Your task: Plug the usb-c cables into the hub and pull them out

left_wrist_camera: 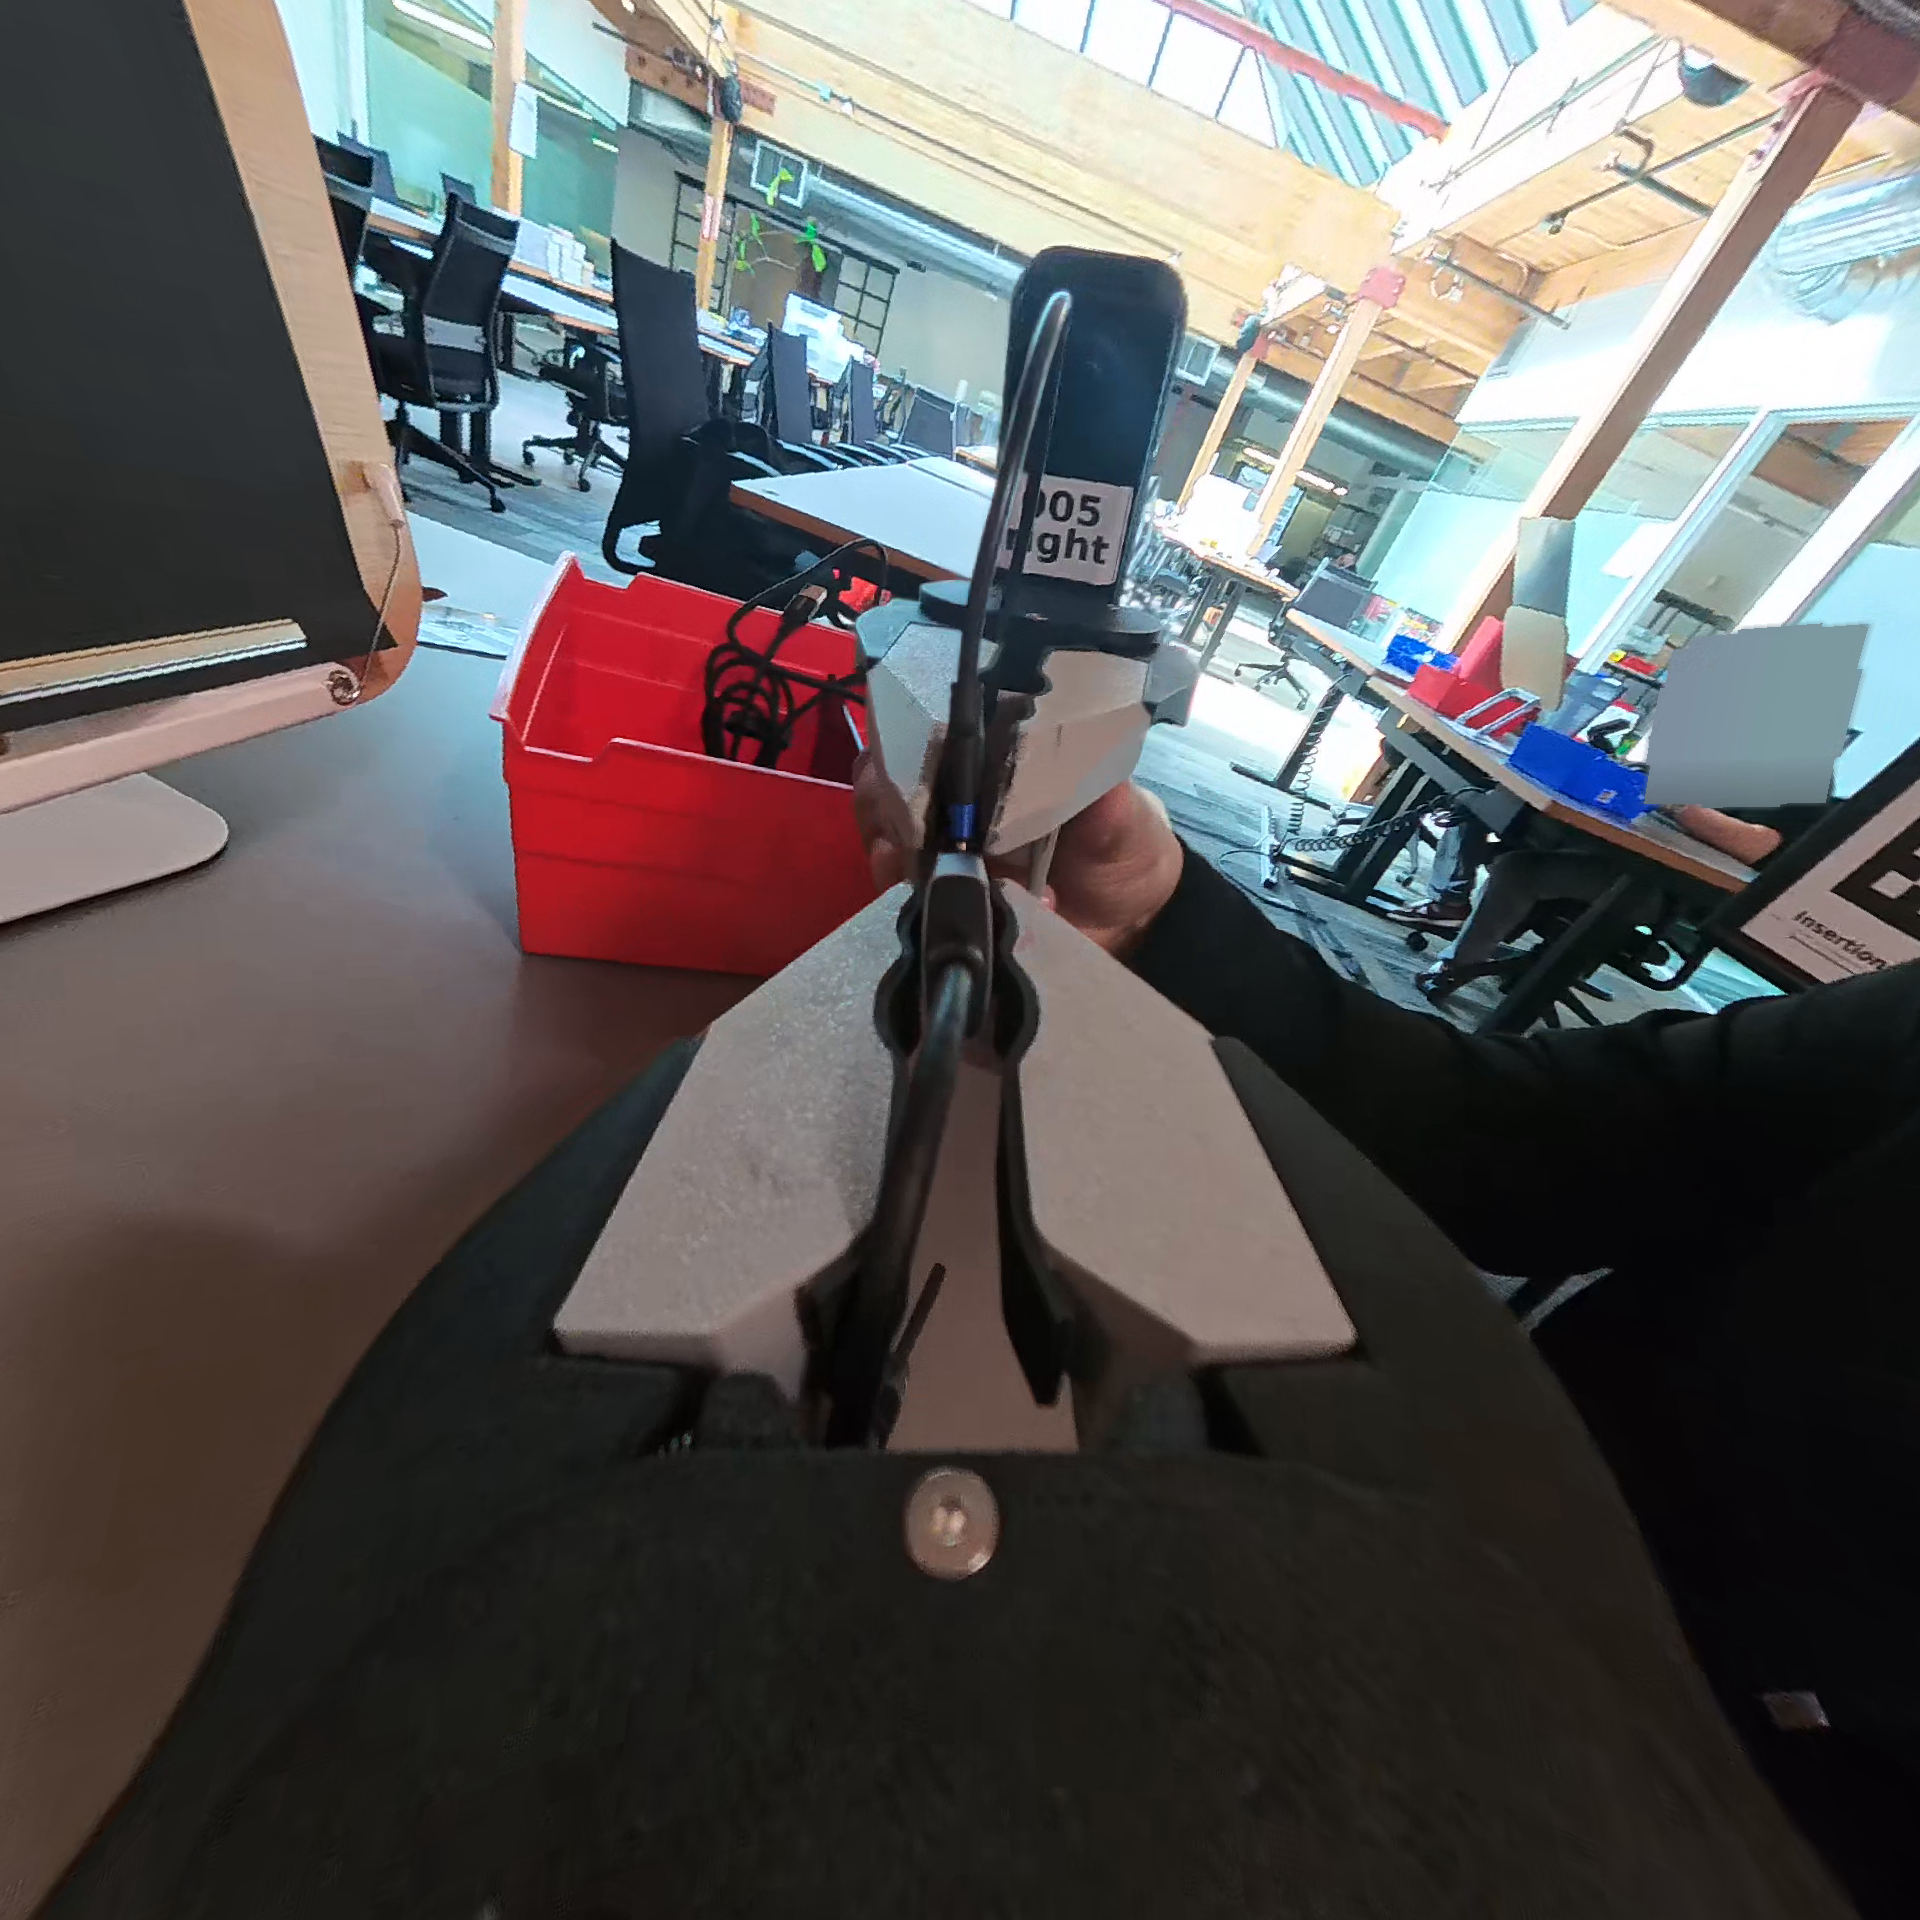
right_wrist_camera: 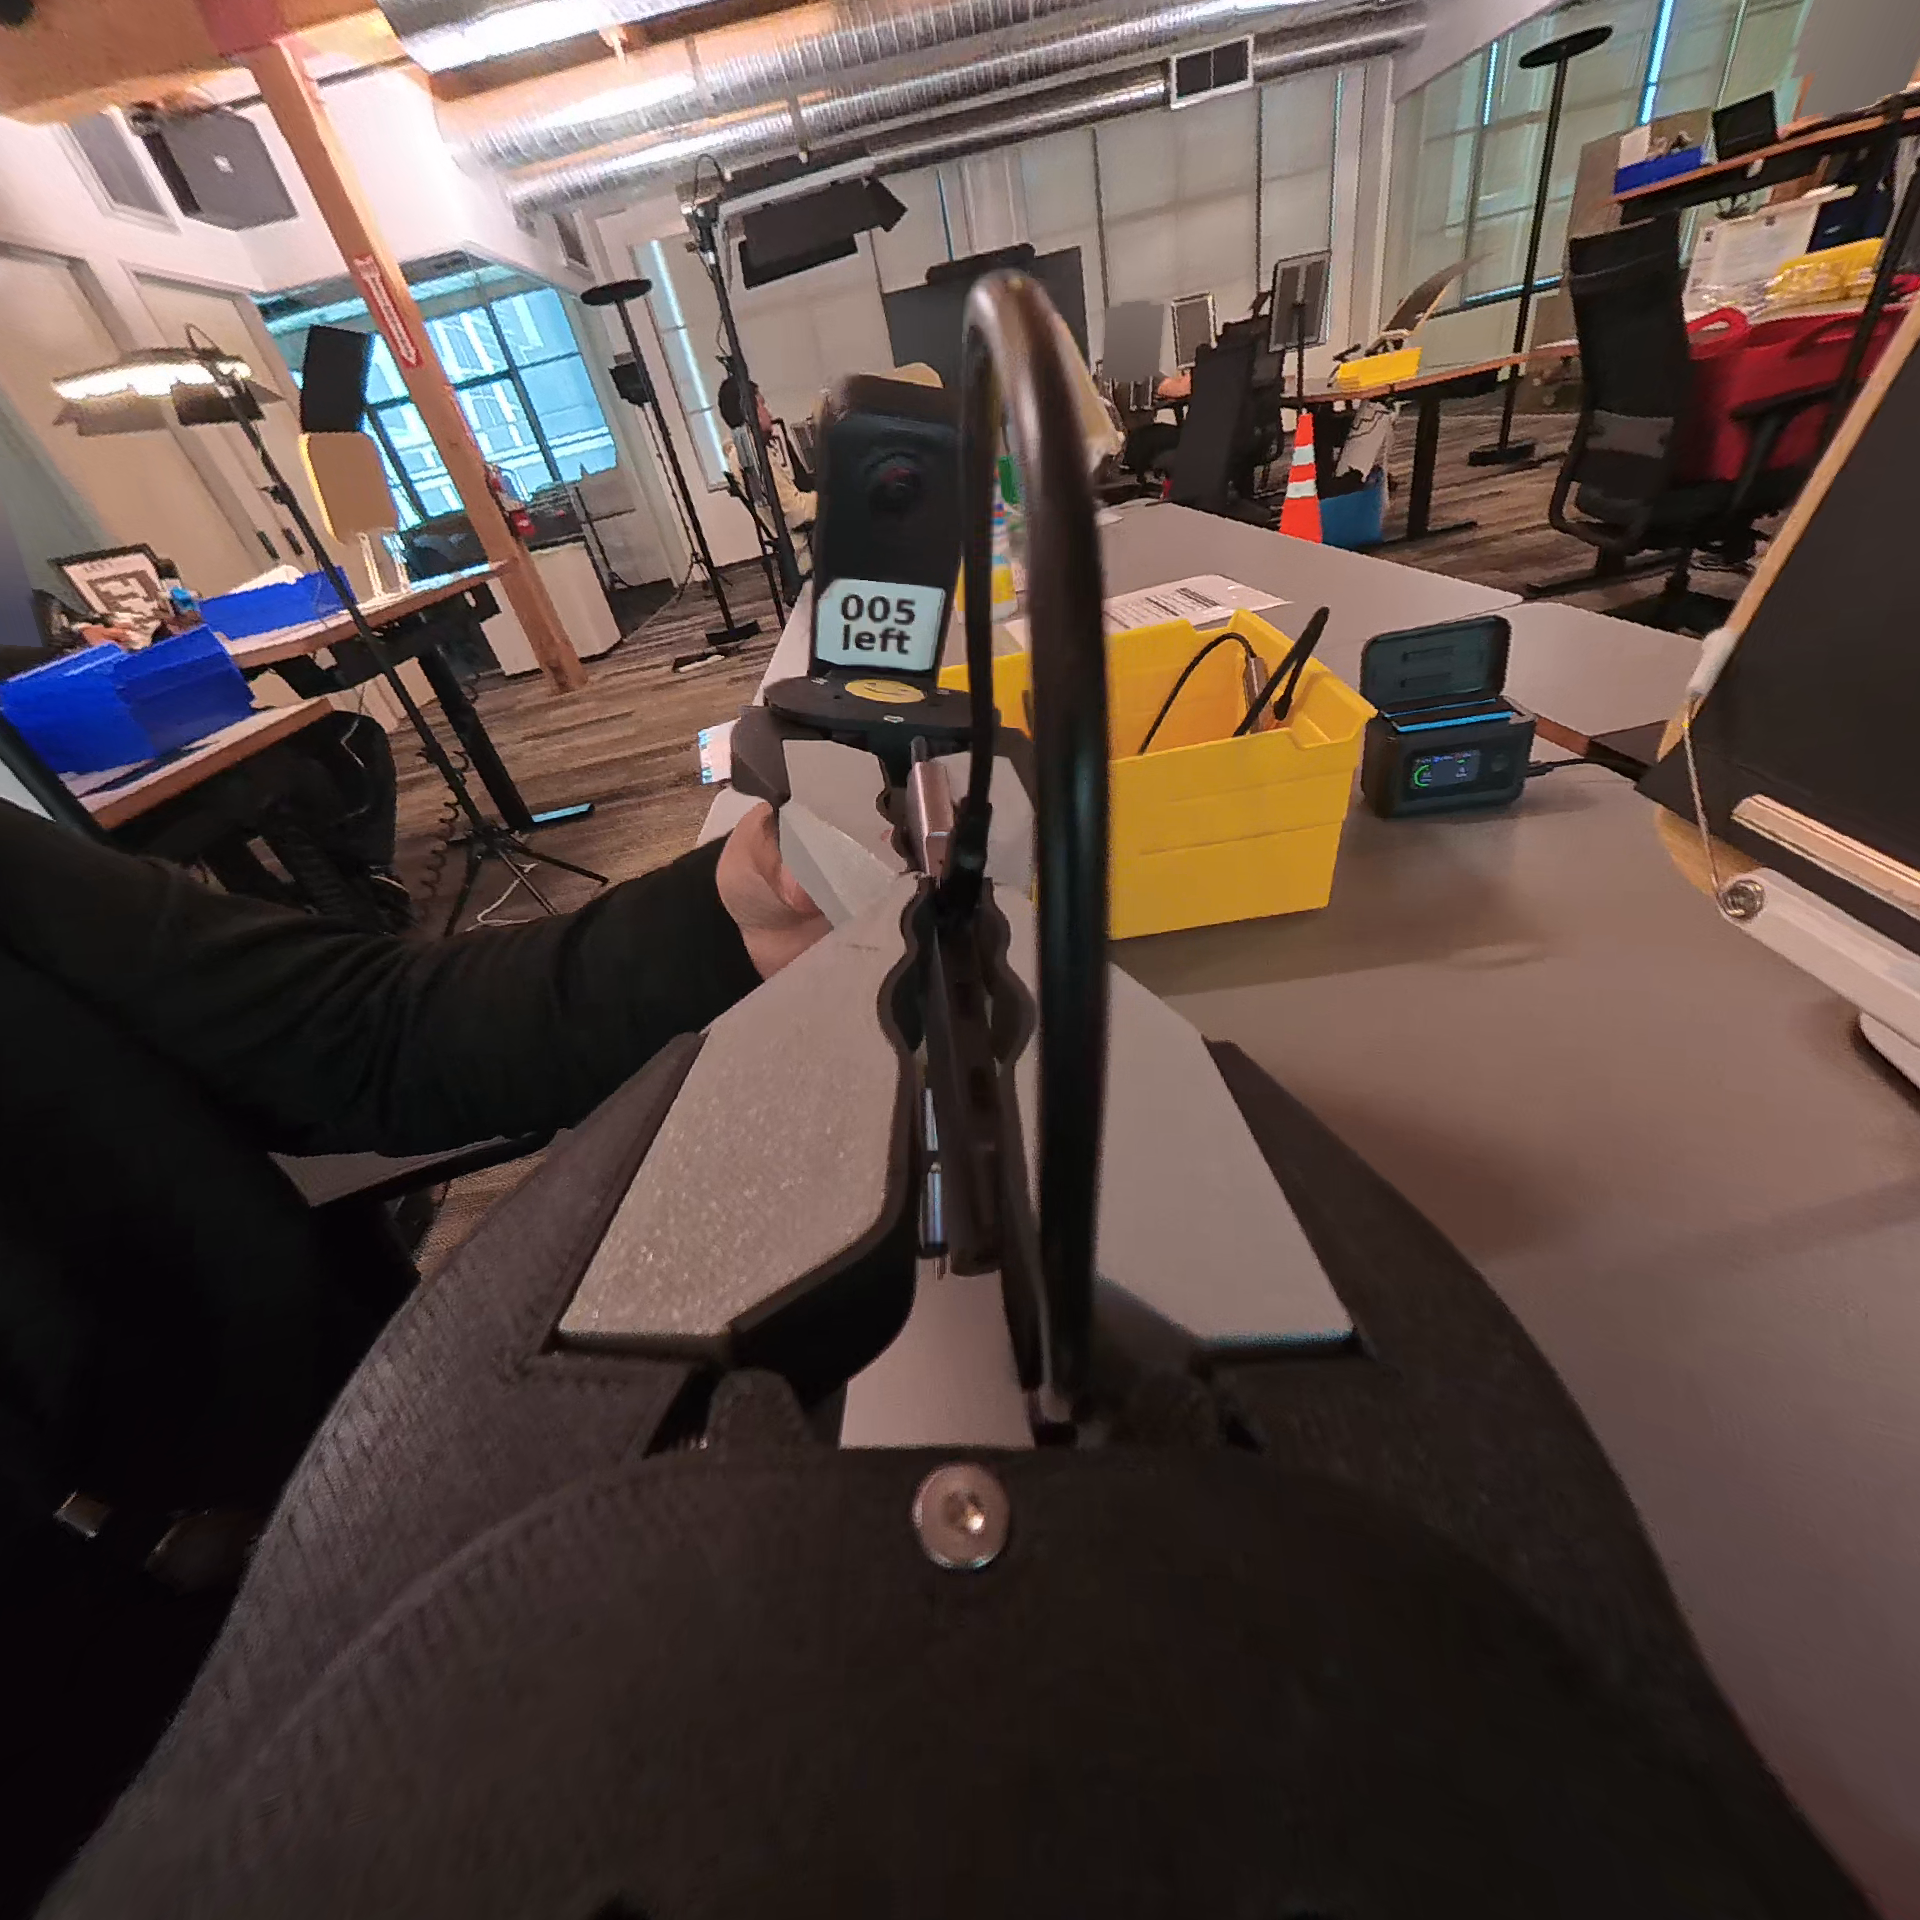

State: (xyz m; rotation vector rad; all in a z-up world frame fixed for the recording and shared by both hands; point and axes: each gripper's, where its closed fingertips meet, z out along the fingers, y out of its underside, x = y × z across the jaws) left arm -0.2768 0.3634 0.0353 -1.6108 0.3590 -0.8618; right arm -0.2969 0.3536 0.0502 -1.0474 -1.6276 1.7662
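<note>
Left gripper jaws pinching cable plug. Right gripper jaws pinching hub. Grippers tip to tip above table; red bin behind.

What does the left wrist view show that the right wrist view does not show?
Only the left wrist view shows the red bin with tangled black cables. Only the right wrist view shows the yellow bin and the small black device with a lit screen. Both show the two hand-held grippers facing each other above the table, the left hand-held gripper and the right hand-held gripper each shut on a cable part.
</note>
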